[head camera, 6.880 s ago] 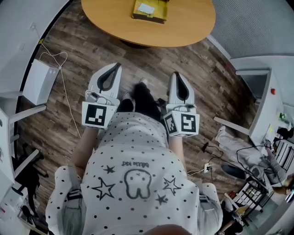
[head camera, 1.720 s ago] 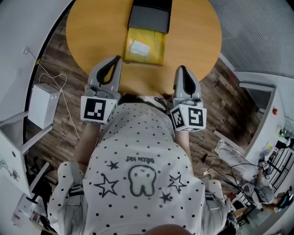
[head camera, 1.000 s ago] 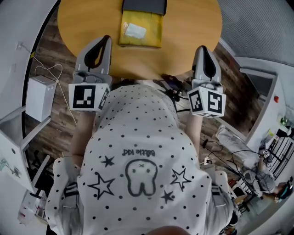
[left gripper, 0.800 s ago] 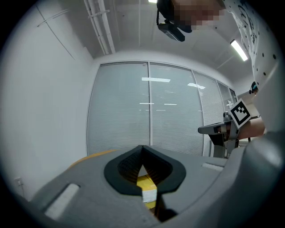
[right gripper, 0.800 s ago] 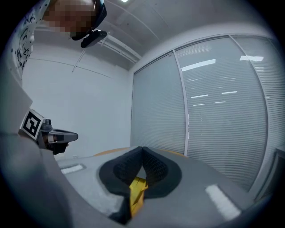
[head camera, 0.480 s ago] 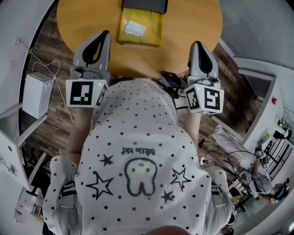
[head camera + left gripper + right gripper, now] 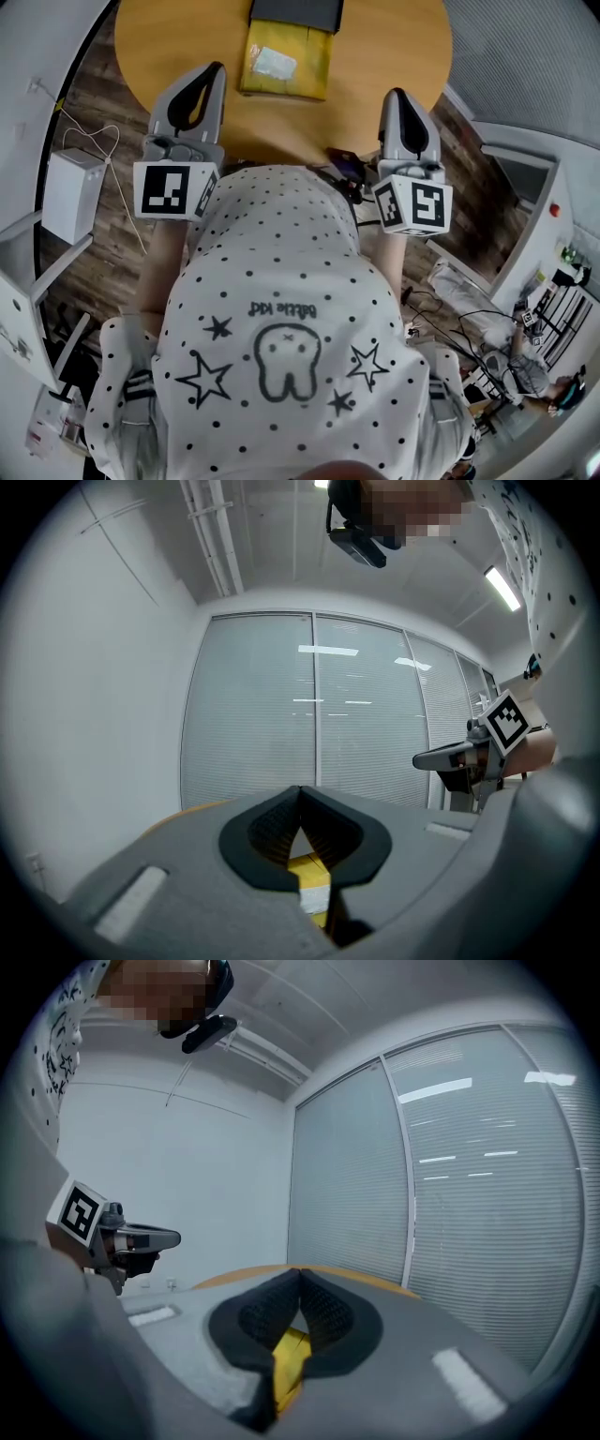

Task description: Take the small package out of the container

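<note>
A yellow padded package [image 7: 281, 61] with a white label lies on the round wooden table [image 7: 384, 42]. Its far end meets a dark grey container [image 7: 295, 13] at the top edge of the head view. My left gripper [image 7: 216, 68] hovers at the table's near-left edge and my right gripper [image 7: 394, 94] at its near-right edge, both short of the package. Each gripper's jaws meet at the tips with nothing between them. The left gripper view has the left gripper [image 7: 300, 791] with the package [image 7: 309, 878] behind its jaws. Behind the right gripper [image 7: 300, 1272] shows a yellow sliver of the package [image 7: 289, 1354].
A white box [image 7: 70, 192] with a looped cable [image 7: 98, 141] sits on the wood floor at the left. Desks and clutter [image 7: 525, 309] stand at the right. The person's dotted shirt [image 7: 281, 337] hides the table's near edge. A glass wall with blinds [image 7: 309, 705] stands beyond the table.
The person has walked up to the table, so the package and container now lie just ahead. Over the last second the right gripper drifted slightly inward; the left barely moved.
</note>
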### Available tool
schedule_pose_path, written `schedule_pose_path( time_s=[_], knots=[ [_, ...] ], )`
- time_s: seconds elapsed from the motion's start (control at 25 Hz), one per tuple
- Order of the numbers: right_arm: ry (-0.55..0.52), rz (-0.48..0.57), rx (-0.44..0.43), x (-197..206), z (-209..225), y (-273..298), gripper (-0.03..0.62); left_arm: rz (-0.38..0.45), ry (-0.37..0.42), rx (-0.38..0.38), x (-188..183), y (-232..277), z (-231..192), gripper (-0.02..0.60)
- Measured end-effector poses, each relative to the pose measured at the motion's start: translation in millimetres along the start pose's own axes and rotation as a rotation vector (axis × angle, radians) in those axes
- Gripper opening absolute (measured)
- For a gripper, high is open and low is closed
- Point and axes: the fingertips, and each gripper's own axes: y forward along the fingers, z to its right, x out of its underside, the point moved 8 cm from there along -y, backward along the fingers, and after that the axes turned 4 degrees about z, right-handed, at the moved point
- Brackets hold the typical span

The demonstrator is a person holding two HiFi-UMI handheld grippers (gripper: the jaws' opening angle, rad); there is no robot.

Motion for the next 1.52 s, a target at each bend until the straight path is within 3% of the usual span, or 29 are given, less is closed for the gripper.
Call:
schedule_pose_path(
  time_s=[0.48, 0.56, 1.04, 1.28, 1.52],
  knots=[
    [-0.046, -0.044, -0.104, 4.2, -11.7, 25.1, 0.005, -0.014, -0.010, -0.006, 2.0, 5.0, -7.0, 0.011],
    [-0.053, -0.049, -0.129, 5.7, -15.4, 30.5, 0.040, -0.017, -0.008, -0.008, 2.4, 5.5, -8.4, 0.011],
    [-0.110, -0.068, -0.231, 10.4, -25.7, 63.9, 0.078, -0.025, 0.004, -0.007, 1.6, 7.6, -12.4, 0.011],
    [-0.162, -0.165, -0.327, 29.4, -34.1, 91.1, 0.101, -0.035, 0.000, -0.001, 8.4, 10.6, -16.4, 0.011],
    [-0.246, -0.331, -0.461, 70.4, -55.7, 126.8, 0.121, -0.049, 0.021, 0.013, 8.7, 20.7, -18.0, 0.011]
  ],
)
